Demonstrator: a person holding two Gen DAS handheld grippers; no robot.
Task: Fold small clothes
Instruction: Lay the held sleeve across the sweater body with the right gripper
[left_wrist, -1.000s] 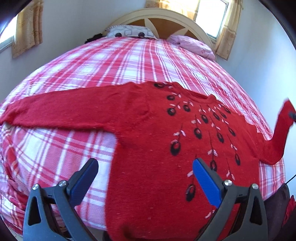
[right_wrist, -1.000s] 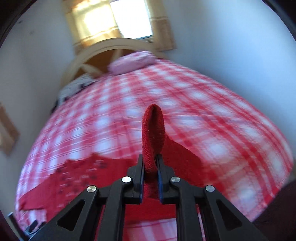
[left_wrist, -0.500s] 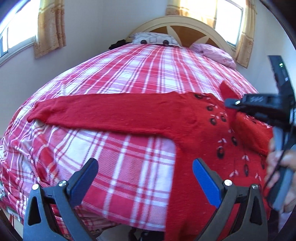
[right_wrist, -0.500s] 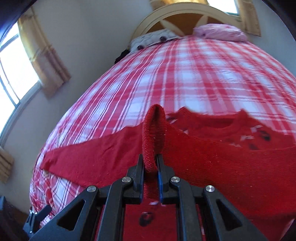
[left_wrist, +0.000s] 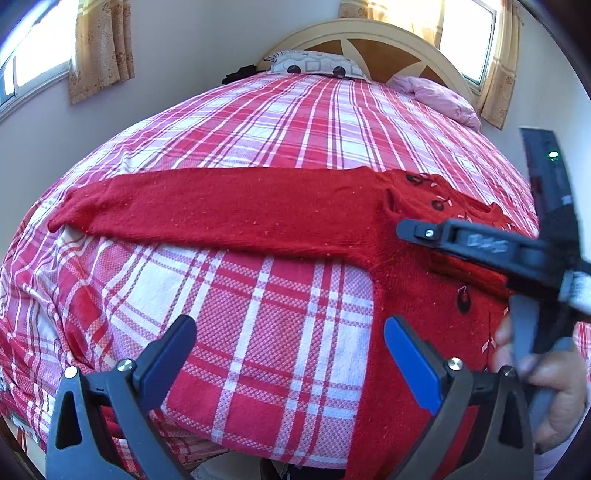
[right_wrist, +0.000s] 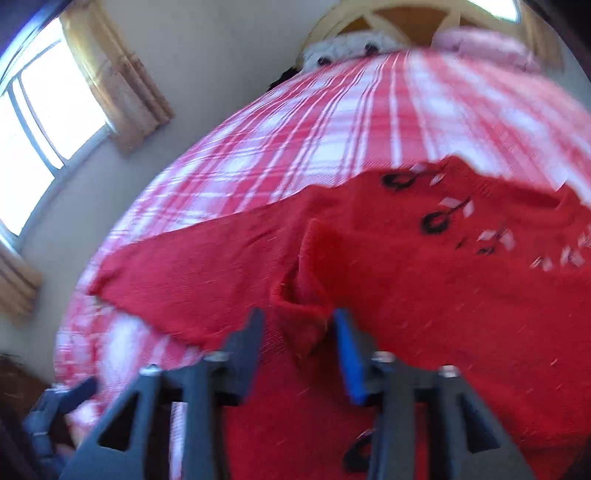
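Note:
A red knitted sweater with black and white motifs lies flat on the plaid bedspread. Its left sleeve stretches out to the left. My left gripper hovers open over bare bedspread, just left of the sweater's body, with nothing between its blue pads. The other sleeve is folded across the chest. Its cuff lies between the fingers of my right gripper, whose jaws are opening, with gaps showing beside the cuff. The left wrist view shows the right gripper low over the sweater, with a hand on it.
Pillows and a pink cushion lie by the arched headboard. Curtained windows sit in the left wall and behind the bed. The bed's near edge drops off below my left gripper.
My right gripper carried the lifted sleeve leftward and down onto the sweater's chest, then its jaws parted around the cuff. My left gripper shifted left, from over the sweater's body to bare bedspread.

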